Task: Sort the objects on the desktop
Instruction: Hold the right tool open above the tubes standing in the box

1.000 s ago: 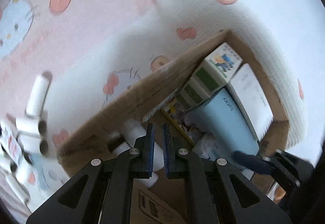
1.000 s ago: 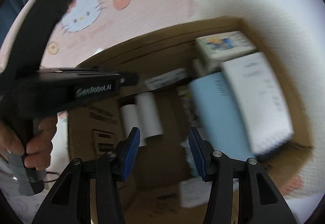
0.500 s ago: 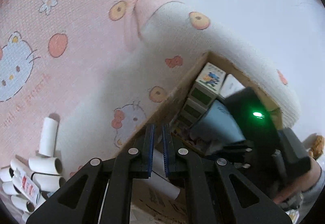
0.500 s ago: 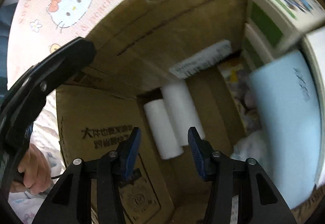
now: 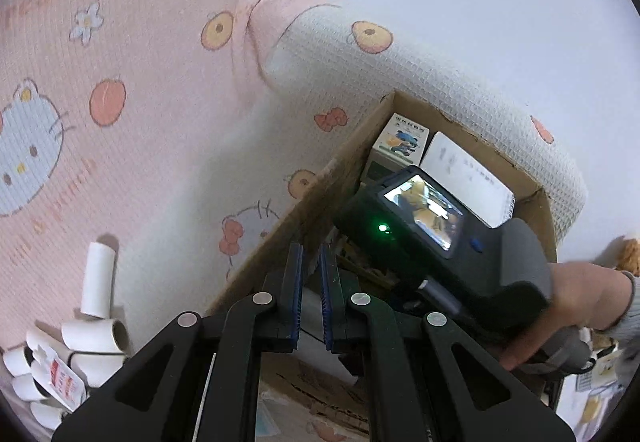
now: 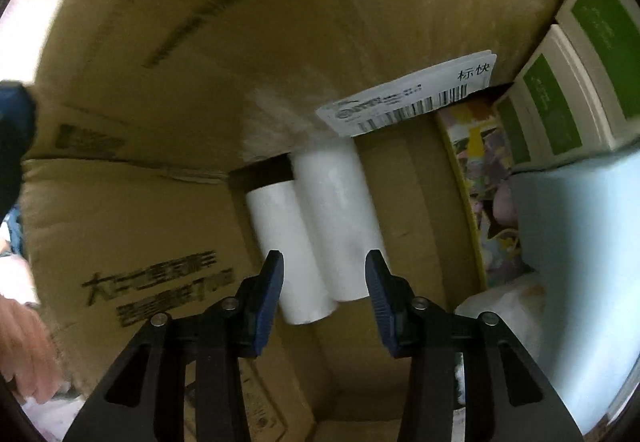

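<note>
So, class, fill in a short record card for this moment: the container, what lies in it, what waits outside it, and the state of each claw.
container: cardboard box, open at the top, on a cartoon-print cloth
inside: two white rolls side by side on the floor; green-labelled boxes and a light blue item along one side
outside: pile of white rolls on the cloth
left claw: shut, nothing between the pads, above the box edge
right claw: inside the box, open, has just been closing, over the two rolls, not gripping
</note>
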The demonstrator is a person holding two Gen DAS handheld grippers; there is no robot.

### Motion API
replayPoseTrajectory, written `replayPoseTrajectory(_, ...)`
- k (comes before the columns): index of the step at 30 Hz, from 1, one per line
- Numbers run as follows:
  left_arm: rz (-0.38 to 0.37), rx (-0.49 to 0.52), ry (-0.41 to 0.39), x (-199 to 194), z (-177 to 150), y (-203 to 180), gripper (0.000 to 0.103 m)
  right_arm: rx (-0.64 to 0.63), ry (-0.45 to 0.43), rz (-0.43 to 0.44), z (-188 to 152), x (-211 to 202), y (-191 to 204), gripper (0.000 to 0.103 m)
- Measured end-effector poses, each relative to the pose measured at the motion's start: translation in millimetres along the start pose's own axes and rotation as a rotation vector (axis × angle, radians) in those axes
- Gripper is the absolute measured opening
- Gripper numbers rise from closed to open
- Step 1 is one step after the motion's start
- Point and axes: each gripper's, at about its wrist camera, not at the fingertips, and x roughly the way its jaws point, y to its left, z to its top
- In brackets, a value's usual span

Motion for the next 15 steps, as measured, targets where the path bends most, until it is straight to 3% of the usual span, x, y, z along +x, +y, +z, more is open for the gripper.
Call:
replayPoseTrajectory(4,0.014,0.009,0.001,0.5,-0.7,4.5,0.009,0.003,0.033,-0.042,7.1,11.0,-3.1,0.04)
replayPoseTrajectory(9,0.008,0.0,0.007,0.0,0.2,9.4,0.009,0.018,0.073,0.002,11.6,23.6,-4.1,0.039)
replayPoseTrajectory(15,-0.003,-0.02,0.029,3.3,-1.3,12.9,0.009,-0.04,0.072,-0.021,5.8,26.9,6.8,0.038)
